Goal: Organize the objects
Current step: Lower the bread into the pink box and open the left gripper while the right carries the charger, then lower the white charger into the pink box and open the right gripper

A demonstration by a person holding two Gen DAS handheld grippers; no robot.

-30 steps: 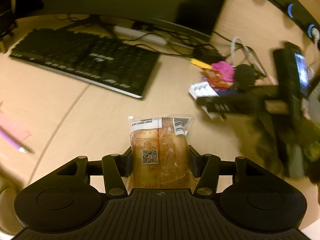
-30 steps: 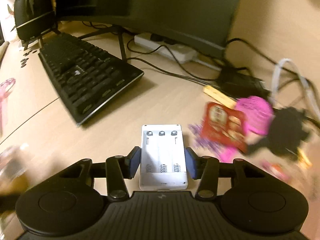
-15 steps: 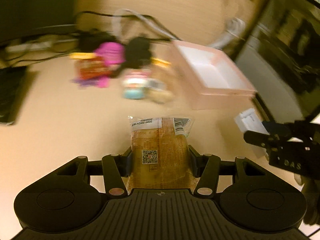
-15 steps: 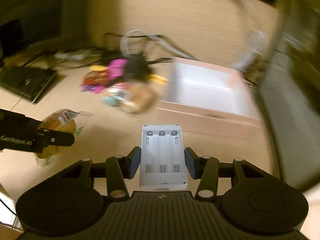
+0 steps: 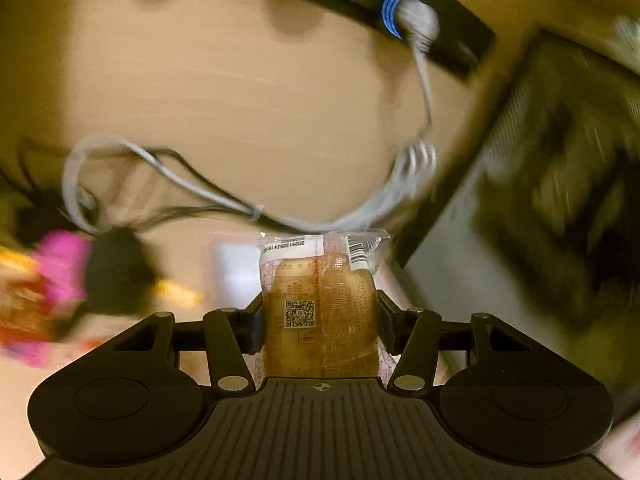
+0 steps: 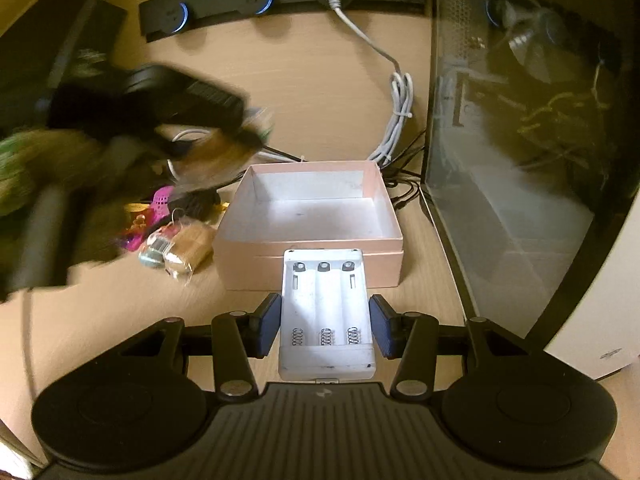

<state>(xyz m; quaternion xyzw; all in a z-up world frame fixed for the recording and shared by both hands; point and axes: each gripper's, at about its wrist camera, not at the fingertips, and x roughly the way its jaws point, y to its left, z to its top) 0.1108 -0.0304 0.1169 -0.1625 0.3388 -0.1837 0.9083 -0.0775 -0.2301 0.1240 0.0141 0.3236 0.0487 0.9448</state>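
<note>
Both grippers are shown loaded. The right gripper [image 6: 325, 326] is closed on a white battery holder [image 6: 326, 312], its blue-padded fingers [image 6: 267, 326] pressed against the two long sides; the hard, rectangular plastic shell offers flat, parallel faces, which is judged to be why it is pinched across its width. Three moulded bays with coil springs at the near end are left facing upward. The holder is carried just in front of a pink box [image 6: 310, 256], an open, square, thin-walled container with a pale, matt, bare interior, resting on the wooden desk [image 6: 304, 80].

The left gripper [image 5: 320, 326] is closed on a wrapped bread snack [image 5: 322, 312], held by its sides with the crimped, labelled end pointing away. The clear film is glossy and printed with a QR code and a barcode; the contents appear soft and golden-brown, so a light squeeze is judged advisable. In the right wrist view this gripper is seen blurred at the left, above the box's far left corner.

Loose wrapped sweets [image 6: 176, 248] lie just left of the box. A coiled white cable [image 6: 400, 120] lies beyond it, and a glass-sided computer case [image 6: 520, 140] stands to the right. The box is judged to be the intended destination for both items.
</note>
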